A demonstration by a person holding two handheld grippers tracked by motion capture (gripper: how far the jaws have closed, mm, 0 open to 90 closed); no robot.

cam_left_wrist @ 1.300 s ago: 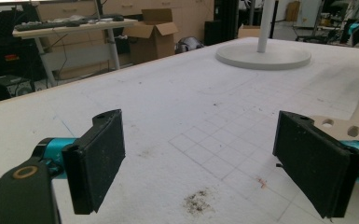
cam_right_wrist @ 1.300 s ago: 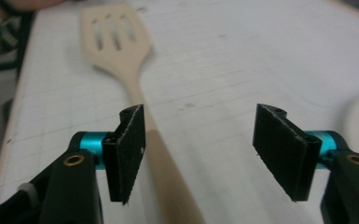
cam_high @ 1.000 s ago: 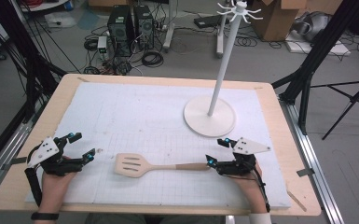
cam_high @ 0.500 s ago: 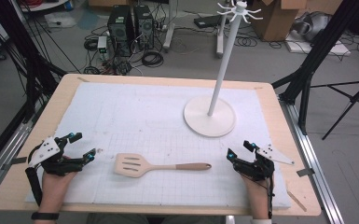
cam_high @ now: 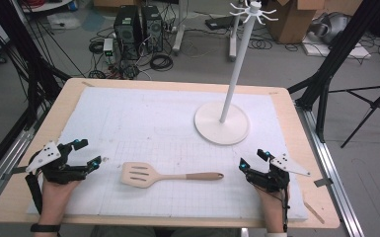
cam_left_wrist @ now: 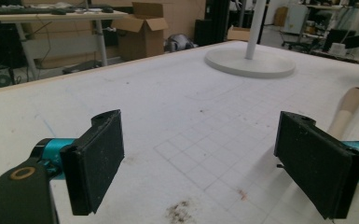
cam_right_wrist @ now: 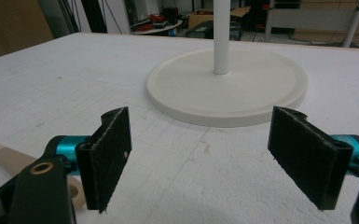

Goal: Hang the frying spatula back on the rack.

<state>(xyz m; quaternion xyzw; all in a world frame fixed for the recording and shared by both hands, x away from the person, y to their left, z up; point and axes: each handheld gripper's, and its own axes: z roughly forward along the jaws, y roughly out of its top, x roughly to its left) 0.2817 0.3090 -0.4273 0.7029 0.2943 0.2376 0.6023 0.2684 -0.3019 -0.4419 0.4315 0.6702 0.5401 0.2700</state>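
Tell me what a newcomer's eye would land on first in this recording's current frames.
Probably the wooden spatula, lying flat on the white mat near the table's front edge, slotted head to the left. It sits between the left gripper and the right gripper, both open and apart from it. Behind, toward the right, a tall white hook stand rises from its round base.

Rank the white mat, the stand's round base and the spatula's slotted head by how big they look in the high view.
1. White mat, by far the largest.
2. Stand's round base.
3. Spatula's slotted head, smallest, though it lies nearer the camera.
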